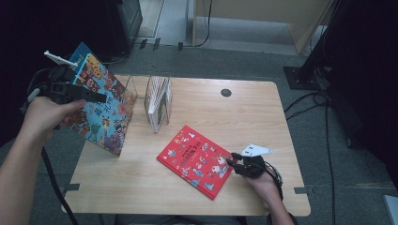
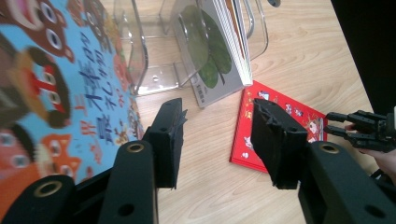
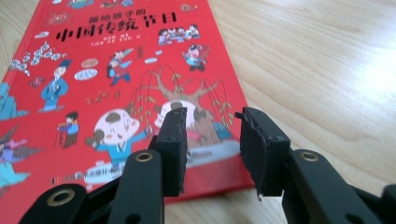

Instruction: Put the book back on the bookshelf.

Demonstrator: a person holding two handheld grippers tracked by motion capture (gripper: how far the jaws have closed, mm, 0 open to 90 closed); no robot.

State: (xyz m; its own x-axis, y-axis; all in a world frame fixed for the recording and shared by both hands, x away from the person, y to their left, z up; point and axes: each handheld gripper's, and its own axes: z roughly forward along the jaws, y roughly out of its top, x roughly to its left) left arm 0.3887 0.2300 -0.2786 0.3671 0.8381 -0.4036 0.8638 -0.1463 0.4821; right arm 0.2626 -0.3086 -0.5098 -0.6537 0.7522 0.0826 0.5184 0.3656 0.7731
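Worktop: pale wood with rounded corners, a small dark round cap at about 12 o'clock near its far edge.
Left tool: raised off the worktop at roughly 9 o'clock, pointing in towards the middle; in the left gripper view its jaws stand partly apart with only bare wood between them, and nothing is gripped.
Blue book: large picture book with a bright cartoon cover, standing tilted on one corner at the worktop's 9 o'clock edge, just behind the left tool; from the high view I cannot tell if the hand touches it. Its cover also shows at the left of the left gripper view.
Clear rack: see-through book stand at about 10 o'clock, just beside the blue book.
Upright book: pale, thin, standing in the rack's right-hand slot, a green leaf on its cover.
Red book: lies flat at about 6 o'clock, turned askew, well apart from the rack.
Right tool: low at the red book's right-hand edge, around 5 o'clock; in the right gripper view its jaws sit half apart over the near corner of the cover, not clamped on it.
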